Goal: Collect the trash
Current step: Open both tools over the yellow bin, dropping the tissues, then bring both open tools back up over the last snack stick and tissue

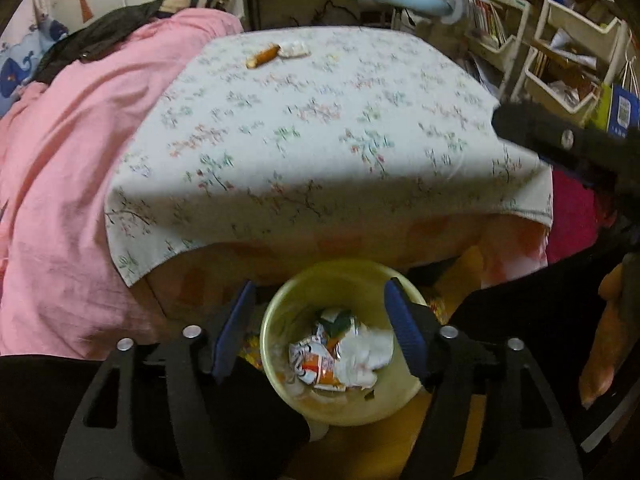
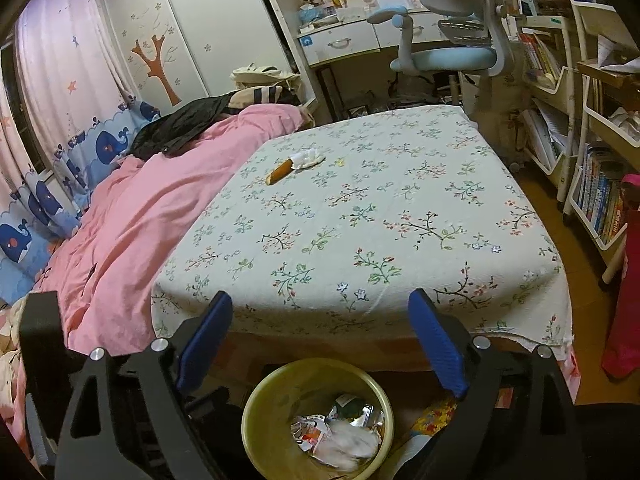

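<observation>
**Both grippers over the bin, two bits left on the bed**

So I've got the left gripper (image 1: 320,304) hanging right above the yellow trash bin (image 1: 280,304), jaws spread, nothing between them. Crumpled wrappers and tissue (image 1: 340,350) sit in the bottom. My right gripper (image 2: 320,320) is wide open too, empty, bin just below it. Far across the floral bedspread (image 2: 380,216) an orange wrapper (image 2: 280,171) lies touching a white tissue wad (image 2: 308,158), near the pink blanket (image 2: 132,216).

A bed (image 2: 360,220) under a floral cover fills mid-frame; an orange wrapper (image 2: 280,171) and white crumpled tissue (image 2: 307,158) lie touching at its upper left, a pink quilt (image 2: 132,216) alongside left.
</observation>
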The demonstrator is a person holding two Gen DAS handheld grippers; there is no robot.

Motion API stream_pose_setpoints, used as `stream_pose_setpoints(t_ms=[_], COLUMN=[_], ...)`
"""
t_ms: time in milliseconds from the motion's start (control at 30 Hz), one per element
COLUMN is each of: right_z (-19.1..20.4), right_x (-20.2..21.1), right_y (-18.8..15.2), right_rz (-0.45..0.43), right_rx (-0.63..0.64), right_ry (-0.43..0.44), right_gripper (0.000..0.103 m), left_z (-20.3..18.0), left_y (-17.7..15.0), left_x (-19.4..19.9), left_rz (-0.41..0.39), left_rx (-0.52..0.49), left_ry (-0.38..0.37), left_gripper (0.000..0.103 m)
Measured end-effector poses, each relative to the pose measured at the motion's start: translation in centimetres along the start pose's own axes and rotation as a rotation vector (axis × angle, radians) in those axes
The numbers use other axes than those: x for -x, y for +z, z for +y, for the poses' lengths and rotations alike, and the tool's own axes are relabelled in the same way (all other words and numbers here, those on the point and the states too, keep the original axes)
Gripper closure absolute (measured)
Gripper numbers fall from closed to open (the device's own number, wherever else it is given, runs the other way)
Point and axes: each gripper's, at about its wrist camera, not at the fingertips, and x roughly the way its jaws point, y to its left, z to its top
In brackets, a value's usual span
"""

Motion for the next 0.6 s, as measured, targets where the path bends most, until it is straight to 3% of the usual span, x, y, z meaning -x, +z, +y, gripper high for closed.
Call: stream_pose_setpoints(t_ms=[200,400,600], right_z=[0.0,0.3,0.9], right_x=[0.0,-0.2,-0.5], right_y=[0.0,0.0,1.2], right_rz=[-0.001,0.001,-0.018], right_rx=[0.003,0.013,0.047], right_ry=[-0.006,-0.006,0.002], right_gripper=[0.015,0.015,0.015], left_z=[1.0,2.0,3.5], left_y=[0.8,1.4,5.0], left_x=[0.9,1.5,3.4], left_rz=[-0.059,-0.107,-0.234], left_rx=[0.041,0.085,0.107], left_ry=[0.038,0.059,0.108], left_gripper=[0.028,0.026,0.022])
